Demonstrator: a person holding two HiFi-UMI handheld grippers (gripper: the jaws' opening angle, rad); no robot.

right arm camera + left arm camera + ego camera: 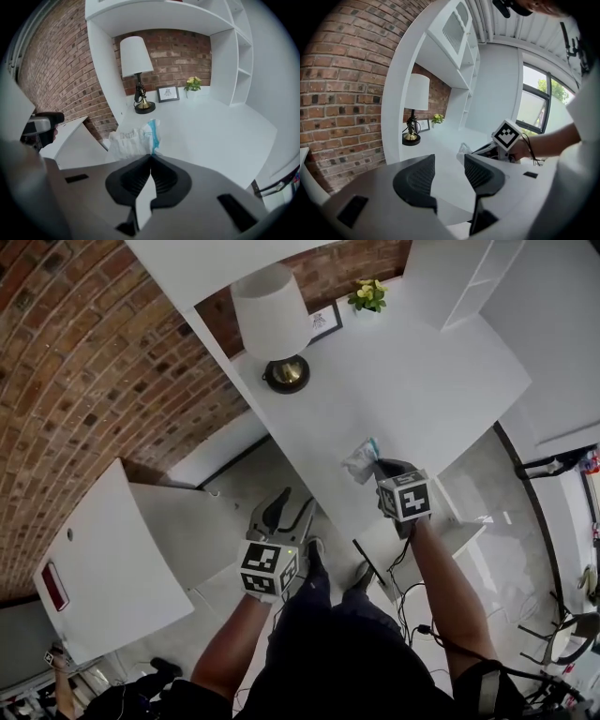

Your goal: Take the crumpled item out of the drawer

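The crumpled item [361, 461] is a white wrapper with a blue edge, held just above the white desk [422, 381] near its front edge. My right gripper [382, 469] is shut on its lower end. In the right gripper view the wrapper [132, 140] sticks out past the closed jaws of my right gripper [150, 158]. My left gripper [284, 512] hangs lower, in front of the desk and over the floor, open and empty. Its view shows my left gripper [447, 178] with its jaws apart, and the wrapper [464, 150] far ahead. A white drawer [464, 532] stands open below my right hand.
A white-shaded lamp [272, 320], a small framed picture [323, 322] and a yellow-flowered plant [368, 294] stand at the back of the desk by the brick wall. A white cabinet panel [103, 559] lies at the left. Cables [412, 615] trail on the floor.
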